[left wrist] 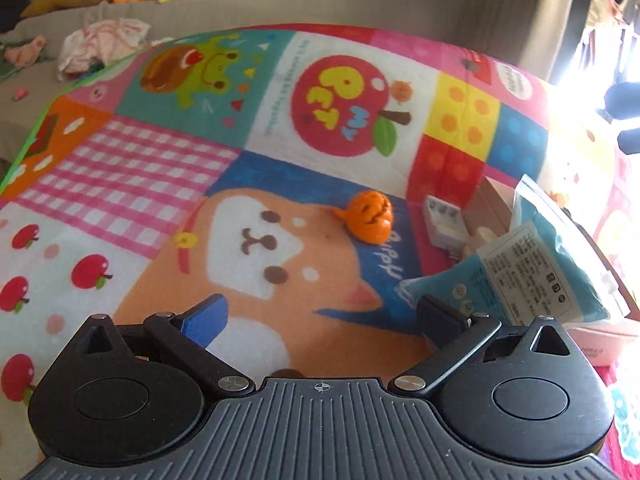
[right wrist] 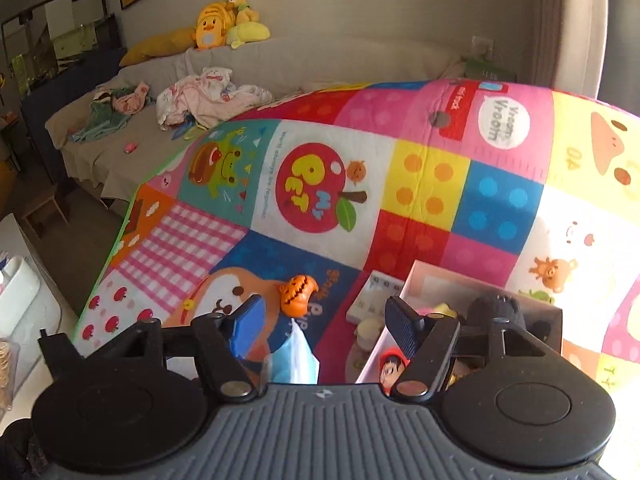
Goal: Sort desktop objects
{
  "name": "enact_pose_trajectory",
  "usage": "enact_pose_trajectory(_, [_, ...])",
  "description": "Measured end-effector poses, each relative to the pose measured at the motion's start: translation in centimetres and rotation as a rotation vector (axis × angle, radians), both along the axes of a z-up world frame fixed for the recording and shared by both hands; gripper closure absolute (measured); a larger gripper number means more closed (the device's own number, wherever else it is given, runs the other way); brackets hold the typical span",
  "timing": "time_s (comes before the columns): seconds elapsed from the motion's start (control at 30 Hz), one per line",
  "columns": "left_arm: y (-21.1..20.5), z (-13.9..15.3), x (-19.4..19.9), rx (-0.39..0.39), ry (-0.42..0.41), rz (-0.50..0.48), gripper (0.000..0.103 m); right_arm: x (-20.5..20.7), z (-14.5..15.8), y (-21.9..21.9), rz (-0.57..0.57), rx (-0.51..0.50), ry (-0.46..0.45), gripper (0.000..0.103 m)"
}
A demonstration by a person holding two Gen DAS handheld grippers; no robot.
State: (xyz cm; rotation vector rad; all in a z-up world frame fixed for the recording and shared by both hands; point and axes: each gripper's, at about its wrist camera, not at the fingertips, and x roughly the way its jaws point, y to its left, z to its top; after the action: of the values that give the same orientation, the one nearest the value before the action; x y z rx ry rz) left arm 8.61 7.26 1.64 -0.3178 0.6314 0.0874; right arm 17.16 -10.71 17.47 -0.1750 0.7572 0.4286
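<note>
Colourful patchwork blanket (left wrist: 160, 184) covers the work surface; grey couch (right wrist: 304, 64) behind it with a heap of clothes (right wrist: 208, 96) and yellow plush toys (right wrist: 224, 24).

Left gripper (left wrist: 320, 320) hovers low over the dog-face patch, jaws spread wide, nothing between them. Right gripper (right wrist: 324, 324) likewise spread apart and empty, held above the near edge of the blanket.

Orange pumpkin toy (left wrist: 370, 218) lies on its side on the blanket, ahead of the left gripper and slightly right, well apart from both fingertips; white plug adapter (left wrist: 444, 220) sits just right of it. Blue packet (left wrist: 532, 268) with a printed label lies near right, leaning against the pink box (right wrist: 416, 280); in the right wrist view the packet's end pokes up between the jaws, touching neither. Box holds several small items incl. a dark round one (right wrist: 496, 312); rest too cluttered to identify.
</note>
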Motion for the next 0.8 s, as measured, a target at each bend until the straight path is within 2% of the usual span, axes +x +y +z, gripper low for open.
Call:
enact_pose_trajectory(0.07, [0.4, 0.0, 0.0, -0.002, -0.004, 0.012, 0.000, 2.6, -1.8, 1.7, -0.006, -0.060, 0.054, 0.069])
enact_pose_trajectory(0.13, [0.2, -0.1, 0.1, 0.007, -0.008, -0.005, 0.000, 5.5, -4.7, 3.5, -0.044, -0.149, 0.092, 0.072])
enact_pose_trajectory(0.23, [-0.5, -0.2, -0.1, 0.012, -0.016, -0.059, 0.000, 8.1, -8.2, 5.1, -0.074, -0.271, 0.103, 0.078])
enact_pose_trajectory(0.4, [-1.1, -0.1, -0.2, 0.032, -0.024, -0.085, 0.000, 9.9, -12.3, 6.2, -0.107, -0.396, 0.161, 0.080])
enact_pose_trajectory(0.47, [-0.5, -0.1, -0.1, 0.019, -0.024, -0.056, 0.000, 9.5, -13.1, 6.2, -0.099, -0.413, 0.183, 0.080])
enact_pose_trajectory(0.53, [0.3, 0.1, -0.2, 0.010, -0.031, -0.005, 0.000, 8.6, -13.5, 6.1, -0.072, -0.403, 0.226, 0.087])
enact_pose_trajectory(0.57, [0.7, 0.1, -0.2, 0.004, -0.035, 0.017, 0.000, 8.1, -13.4, 6.1, -0.056, -0.392, 0.242, 0.087])
enact_pose_trajectory(0.7, [2.2, 0.3, -0.2, -0.016, -0.037, 0.094, 0.000, 4.6, -12.4, 5.9, 0.092, -0.327, 0.338, 0.087])
enact_pose_trajectory(0.73, [2.5, 0.2, -0.2, -0.020, -0.034, 0.106, 0.000, 3.6, -11.4, 5.5, 0.129, -0.289, 0.342, 0.087])
enact_pose_trajectory(0.8, [2.5, 0.2, -0.1, -0.018, -0.026, 0.107, 0.000, 2.6, -9.5, 4.7, 0.127, -0.250, 0.288, 0.087])
